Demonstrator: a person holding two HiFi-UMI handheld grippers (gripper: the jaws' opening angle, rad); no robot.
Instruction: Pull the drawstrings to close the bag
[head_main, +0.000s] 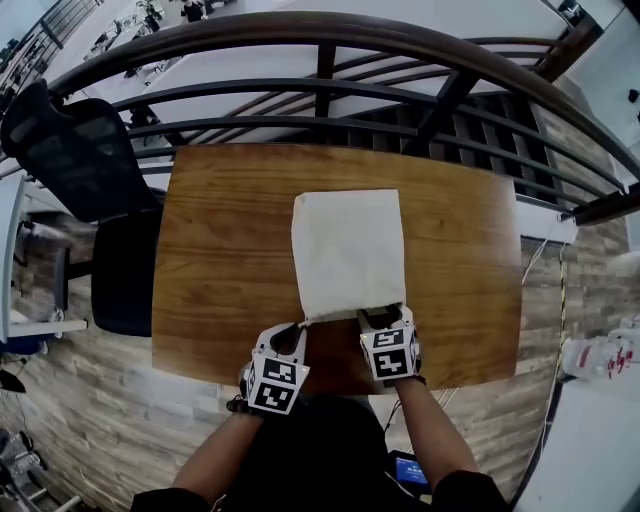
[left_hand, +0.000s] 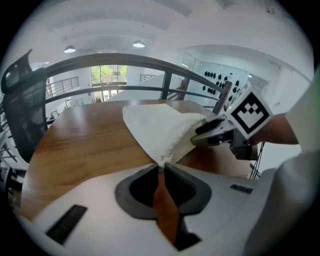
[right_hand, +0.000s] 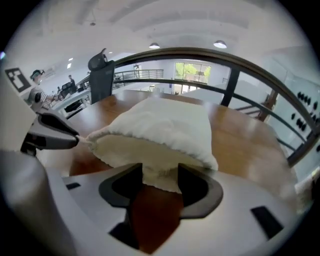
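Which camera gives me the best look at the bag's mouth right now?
Right gripper view: the bag faces the camera with its mouth gaping, hem between the jaws of the right hand-held gripper. The head view shows only the mouth's near edge from above; the left gripper view shows one gathered corner at the left hand-held gripper.

A wooden table (head_main: 220, 250) with rounded corners is carrying a single cream cloth bag (head_main: 348, 250), which is lying flat near its middle, gathered mouth pointing toward the near edge and closed end toward the far edge
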